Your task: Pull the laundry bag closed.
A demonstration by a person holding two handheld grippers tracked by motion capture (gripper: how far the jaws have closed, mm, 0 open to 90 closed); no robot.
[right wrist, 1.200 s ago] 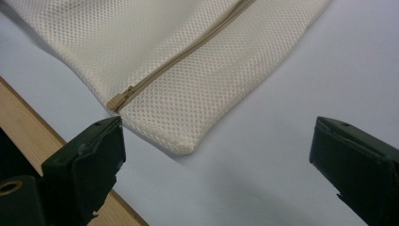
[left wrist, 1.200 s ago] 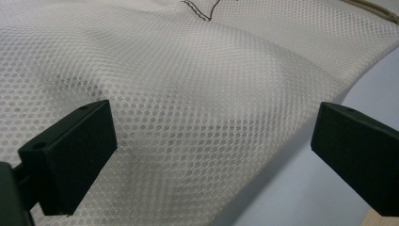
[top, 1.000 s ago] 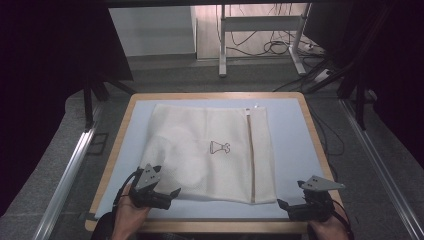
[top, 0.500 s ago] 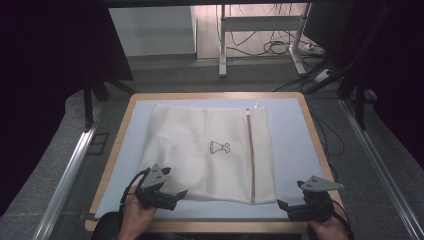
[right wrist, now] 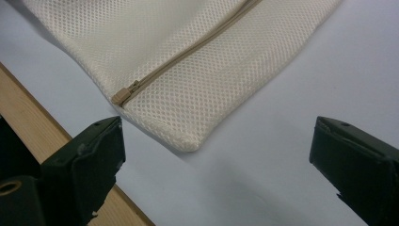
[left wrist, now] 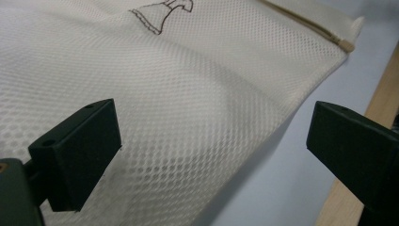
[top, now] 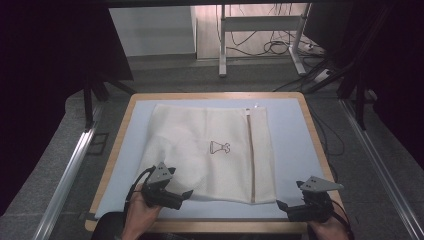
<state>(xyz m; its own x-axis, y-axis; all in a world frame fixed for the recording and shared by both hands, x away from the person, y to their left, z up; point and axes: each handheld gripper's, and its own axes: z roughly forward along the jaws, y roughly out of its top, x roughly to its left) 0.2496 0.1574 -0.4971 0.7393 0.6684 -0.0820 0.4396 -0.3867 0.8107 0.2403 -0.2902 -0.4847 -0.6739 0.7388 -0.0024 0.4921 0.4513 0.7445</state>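
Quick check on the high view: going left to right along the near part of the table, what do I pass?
Left gripper at the mesh bag's near left corner → dress print on the mesh bag → zipper → bare blue mat → right gripper.

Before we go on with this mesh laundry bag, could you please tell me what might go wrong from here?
The left gripper is open over the mesh bag; its fine weave might snag on a jaw, or only the top layer might get pinched. The right gripper is open near the bag's corner, beside the zipper end; a careless grab may catch the zipper. The bag lies close to the table edge, so a pull could drag it off.
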